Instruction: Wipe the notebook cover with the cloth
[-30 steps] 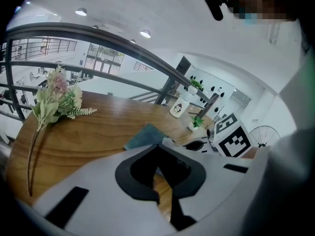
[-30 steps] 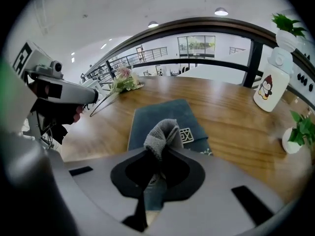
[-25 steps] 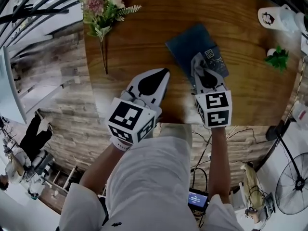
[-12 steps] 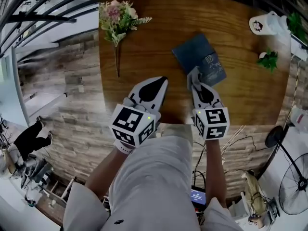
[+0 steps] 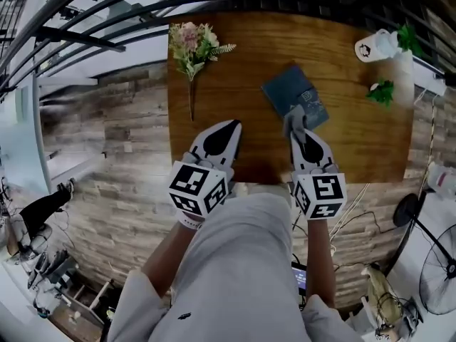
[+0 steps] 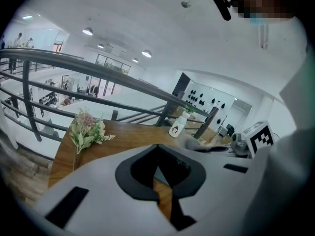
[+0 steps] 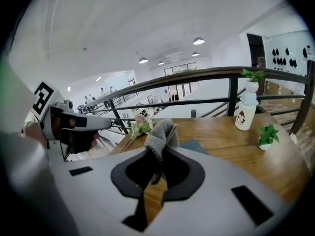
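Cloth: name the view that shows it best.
Right gripper view: the cloth sits large and central, pinched by the right gripper. Head view shows only a small grey tuft; left gripper view, nothing clear.

Notebook [image 5: 294, 97]: dark blue cover with pale print, closed, flat on table [image 5: 235, 84], right of table's middle, turned diagonal to table's edges.
Cloth [image 7: 160, 134]: grey knit, bunched, pinched between jaws of right gripper [image 5: 298, 130], over table's near half, at notebook's near corner; contact with cover unclear.
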Tool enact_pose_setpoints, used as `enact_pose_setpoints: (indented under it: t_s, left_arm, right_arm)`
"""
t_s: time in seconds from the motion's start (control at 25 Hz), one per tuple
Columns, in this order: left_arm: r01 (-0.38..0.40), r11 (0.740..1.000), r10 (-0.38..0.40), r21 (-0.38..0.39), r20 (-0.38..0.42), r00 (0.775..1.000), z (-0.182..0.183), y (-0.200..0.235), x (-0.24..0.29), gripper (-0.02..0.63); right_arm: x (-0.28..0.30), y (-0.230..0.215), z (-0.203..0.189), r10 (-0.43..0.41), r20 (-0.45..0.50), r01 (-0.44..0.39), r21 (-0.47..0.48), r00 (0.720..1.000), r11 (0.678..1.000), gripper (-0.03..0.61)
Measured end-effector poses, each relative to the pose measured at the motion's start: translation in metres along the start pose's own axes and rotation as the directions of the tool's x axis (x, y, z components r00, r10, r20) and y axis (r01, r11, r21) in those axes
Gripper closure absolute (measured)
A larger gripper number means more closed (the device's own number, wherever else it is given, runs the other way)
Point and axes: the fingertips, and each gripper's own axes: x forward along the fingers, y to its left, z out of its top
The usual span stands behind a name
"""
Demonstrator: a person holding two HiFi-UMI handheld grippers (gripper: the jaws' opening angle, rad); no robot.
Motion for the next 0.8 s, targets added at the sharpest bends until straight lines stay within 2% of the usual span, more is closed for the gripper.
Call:
enact_pose_setpoints:
  t_s: [0.44, 0.6, 0.8]
  left_arm:
    - [0.031, 0.996, -0.042, 0.086, 0.132, 0.990, 0.054, -0.024, -0.062, 0.595]
    - [0.039, 0.994, -0.057, 0.102, 0.179, 0.982, 0.066, -0.031, -0.084, 0.595]
    - [0.069, 0.985, -0.105, 0.158, 0.229, 0.968, 0.084, -0.042, -0.107, 0.595]
  right_arm:
    - [-0.066, 0.024, 0.078, -0.017, 0.197, 0.039, -0.105, 0.980, 0.994, 0.546]
    - [-0.096, 0.028, 0.098, -0.050, 0.280, 0.092, -0.136, 0.959, 0.986, 0.546]
    - [-0.139, 0.034, 0.119, -0.094, 0.390, 0.168, -0.160, 0.916, 0.973, 0.546]
